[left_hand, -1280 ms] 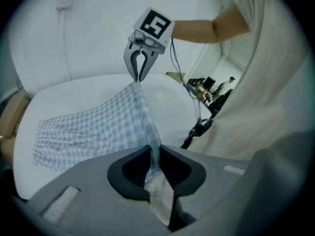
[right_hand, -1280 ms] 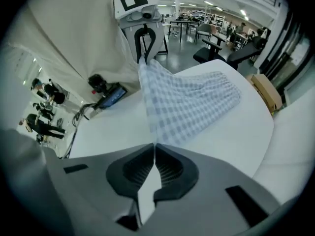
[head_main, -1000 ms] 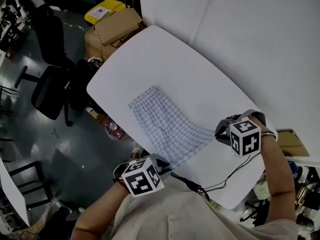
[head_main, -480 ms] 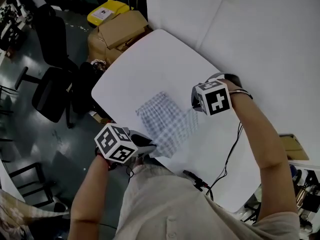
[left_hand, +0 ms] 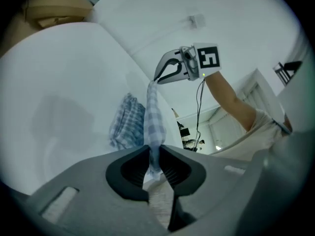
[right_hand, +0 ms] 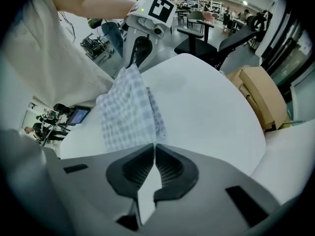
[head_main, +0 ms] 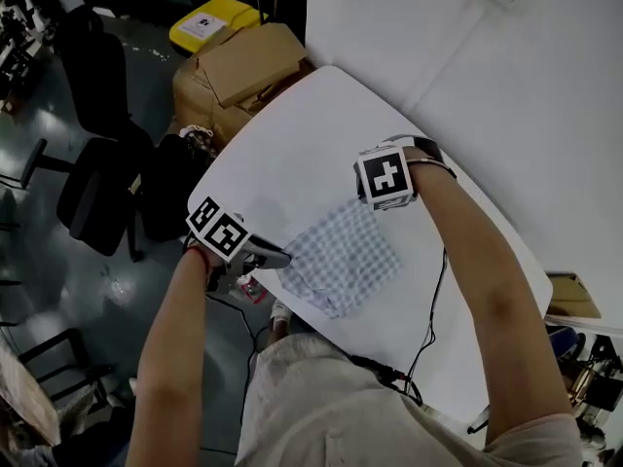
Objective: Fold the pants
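The blue-and-white checked pants point(head_main: 346, 261) lie doubled over on the white table point(head_main: 321, 125), near its left edge. My left gripper point(head_main: 275, 258) is shut on one corner of the cloth, and a taut strip of fabric point(left_hand: 153, 132) runs out from between its jaws. My right gripper point(head_main: 368, 202) points steeply down at the far corner, under its marker cube. Its jaws are shut on the fabric edge point(right_hand: 129, 112). The cloth stretches between the two grippers. The left gripper view shows the right gripper point(left_hand: 156, 80), and the right gripper view shows the left gripper point(right_hand: 129, 65).
Cardboard boxes point(head_main: 243, 61) and a yellow bin point(head_main: 206, 22) stand on the floor beyond the table's far corner. Black office chairs point(head_main: 92, 178) are off its left edge. A black cable point(head_main: 434, 309) trails over the table by my right arm. A white wall point(head_main: 506, 86) borders the right side.
Both grippers have carried the held end of the pants away from me, over the rest of the cloth. The pants, spread long before, now lie folded to about half their length.
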Demonstrator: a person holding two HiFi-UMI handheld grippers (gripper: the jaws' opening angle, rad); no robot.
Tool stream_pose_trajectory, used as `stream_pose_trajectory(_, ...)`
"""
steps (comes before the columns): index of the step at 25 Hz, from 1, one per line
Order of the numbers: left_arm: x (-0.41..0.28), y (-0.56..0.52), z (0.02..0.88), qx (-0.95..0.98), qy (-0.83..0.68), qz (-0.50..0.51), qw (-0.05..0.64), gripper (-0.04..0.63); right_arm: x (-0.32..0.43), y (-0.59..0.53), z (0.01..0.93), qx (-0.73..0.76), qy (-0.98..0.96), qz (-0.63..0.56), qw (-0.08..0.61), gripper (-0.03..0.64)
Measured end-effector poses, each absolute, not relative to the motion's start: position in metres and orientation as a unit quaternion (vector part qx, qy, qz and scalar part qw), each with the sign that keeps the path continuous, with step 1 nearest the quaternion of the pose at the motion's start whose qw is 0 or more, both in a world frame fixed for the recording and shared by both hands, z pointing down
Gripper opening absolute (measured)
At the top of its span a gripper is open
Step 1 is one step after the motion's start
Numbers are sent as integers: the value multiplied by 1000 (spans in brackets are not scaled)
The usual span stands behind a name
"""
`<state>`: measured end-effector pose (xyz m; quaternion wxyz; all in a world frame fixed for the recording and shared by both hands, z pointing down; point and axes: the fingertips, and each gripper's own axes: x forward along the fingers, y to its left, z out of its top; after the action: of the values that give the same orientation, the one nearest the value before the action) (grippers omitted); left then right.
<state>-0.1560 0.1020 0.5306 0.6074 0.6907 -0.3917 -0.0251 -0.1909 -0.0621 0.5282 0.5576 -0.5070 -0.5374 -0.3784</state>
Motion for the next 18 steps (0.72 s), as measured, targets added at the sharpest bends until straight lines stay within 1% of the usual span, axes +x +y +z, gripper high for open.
stream_pose_trajectory(6, -189, 102, 573, 665, -384, -82, 635, 69, -214, -63, 573, -492, -552, -344, 579, 26)
stream_pose_trajectory(8, -201, 102, 583, 656, -395, -91, 637, 109, -220, -65, 585, -488, -557, -337, 581, 25)
stream_pose_trajectory(9, -209, 103, 586, 650, -403, -100, 637, 152, -222, -65, 590, -486, -560, -333, 582, 25)
stream_pose_trajectory(10, -216, 104, 588, 643, -411, -112, 637, 170, -224, -64, 595, -485, -563, -328, 583, 26)
stream_pose_trajectory(12, -230, 108, 590, 629, -430, -129, 635, 176, -226, -61, 602, -482, -573, -320, 581, 26)
stream_pose_trajectory(15, -237, 112, 588, 626, -460, -109, 620, 176, -236, -65, 608, -447, -605, -311, 580, 37)
stream_pose_trajectory(18, -234, 119, 582, 630, -512, -49, 582, 175, -260, -73, 602, -382, -683, -270, 562, 99)
